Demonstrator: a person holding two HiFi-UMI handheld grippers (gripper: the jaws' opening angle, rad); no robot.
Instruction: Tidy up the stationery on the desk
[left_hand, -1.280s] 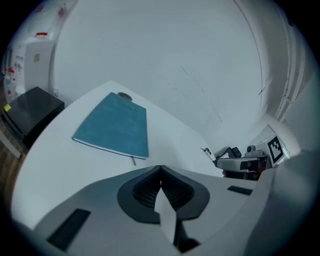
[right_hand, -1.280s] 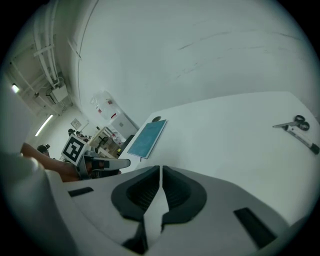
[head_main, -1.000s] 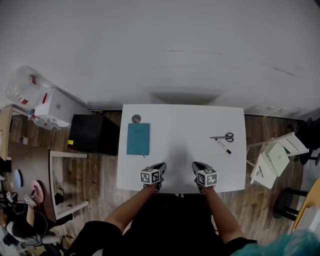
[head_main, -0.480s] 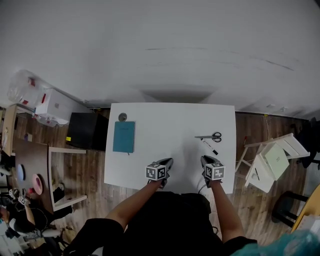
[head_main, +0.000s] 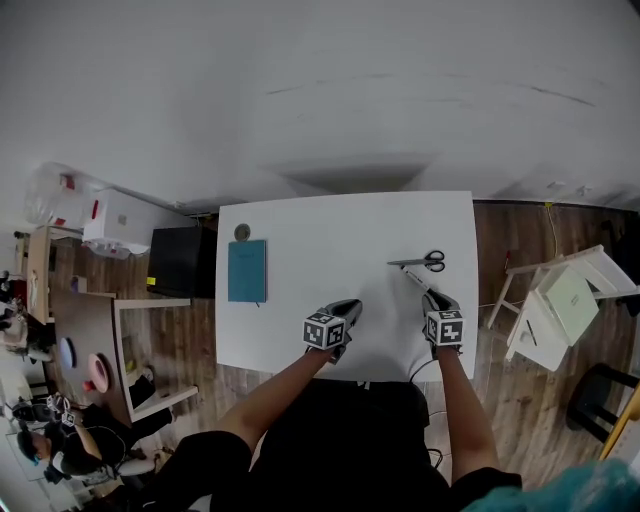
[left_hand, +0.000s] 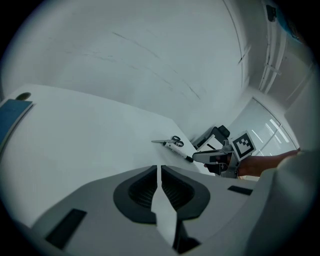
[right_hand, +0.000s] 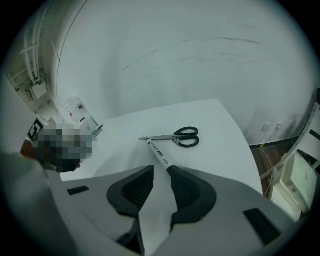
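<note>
Tidying stationery, head view and both gripper views, read left to right.

**Far left:** a teal notebook (head_main: 246, 270) lies flat by the left edge of the worktop (head_main: 330, 225), with a small round object (head_main: 241, 232) just beyond its far end.

**Centre, near edge:** the left gripper (left_hand: 158, 172) hovers with its jaws closed together on nothing.

**Right:** the jaws of the right gripper (right_hand: 161, 172) have just been opening. They now stand apart, and the near end of the marker pen (right_hand: 159, 153) sits at their mouth, not yet pressed. The scissors (right_hand: 180, 136) lie beyond the pen, their blade tip just beside its far end.

**Hazards, as judged:**
- The pen's round barrel lies slantwise to the jaws, so an off-centre closure would likely roll or flick it.
- A grip at the very end may let the pen pivot and droop.
- Dragging the pen could knock the scissors askew.
- The right edge of the worktop is near, so a rolling pen might drop to the floor.

**Surface:** a plain, smooth white worktop that probably offers little friction.

**Room:** a pale wall on the far side and wood flooring (head_main: 500, 230) all round. A black cabinet (head_main: 180, 262) stands left of the worktop, and pale wooden furniture (head_main: 560, 305) stands right of it.
</note>
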